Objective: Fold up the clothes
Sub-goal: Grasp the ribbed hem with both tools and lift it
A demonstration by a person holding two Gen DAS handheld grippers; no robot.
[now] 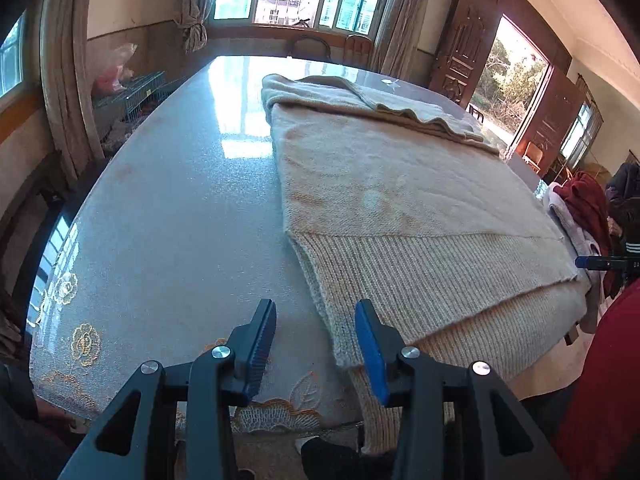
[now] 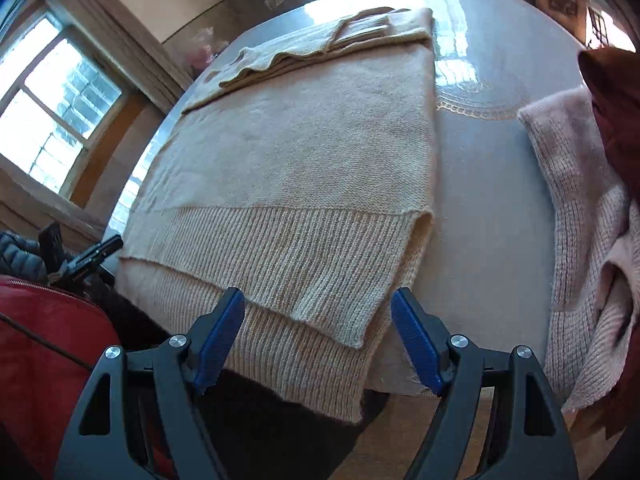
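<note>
Your left tool (image 1: 316, 344) is released, hovering at the near-left corner of the beige sweater (image 1: 400, 208); your right tool (image 2: 318, 340) is also released, over the near-right corner of the ribbed hem (image 2: 280, 256). The sweater lies flat on the counter (image 1: 180, 208), sleeves folded across its far end and hem overhanging the near edge. Expect soft, limp, stretchy knit. Take both hem layers at each corner and lift evenly.

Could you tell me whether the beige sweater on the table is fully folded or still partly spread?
Partly folded: the beige sweater has sleeves laid across its top, but its body lies flat, ribbed hem overhanging the table.
</note>
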